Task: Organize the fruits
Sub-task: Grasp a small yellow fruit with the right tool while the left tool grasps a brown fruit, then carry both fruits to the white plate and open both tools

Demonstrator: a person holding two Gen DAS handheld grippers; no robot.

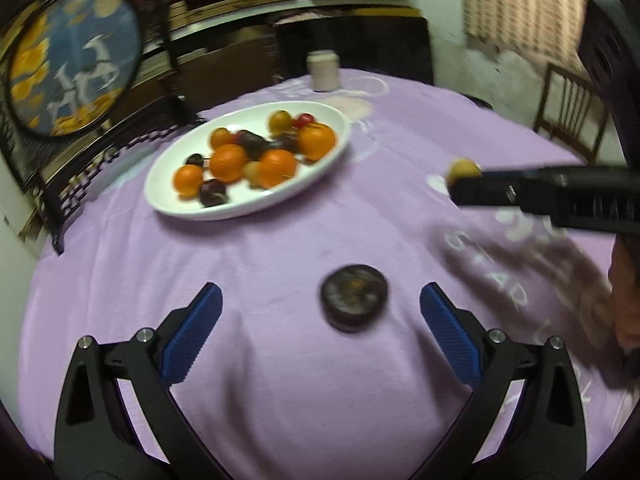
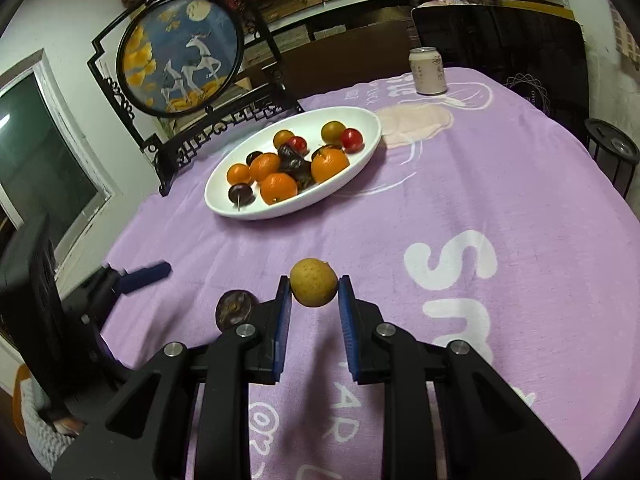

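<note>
The step in hand looks like carrying one loose fruit to the plate (image 2: 372,136), the white oval dish that serves as landmark here. The right hand-held gripper (image 2: 313,292) is clamped narrow on a small yellow-brown fruit (image 2: 312,288); both blue pads (image 2: 283,312) press its sides, and it hangs clear of the purple cloth on the worktop (image 2: 520,208), with a soft shadow below it. It sits well short of the plate, on the near side of it. From the left wrist view the same fruit (image 1: 463,169) shows at the tip of the right hand-held gripper, off to the plate's right.

The left hand-held gripper (image 1: 320,340) stands wide and holds nothing. Between its fingers, on the cloth and well on the near side of the plate, lies a dark round disc (image 1: 354,295), touched by neither pad. I cannot tell whether it is a fruit or a lid.

The plate already carries oranges (image 2: 329,165), dark plums and small red and yellow fruits, crowded toward its middle. The next move probably calls for bringing the held fruit over the plate's near rim, lowering it into a bare patch, and only then letting go, so it does not roll off or knock the pile.
</note>
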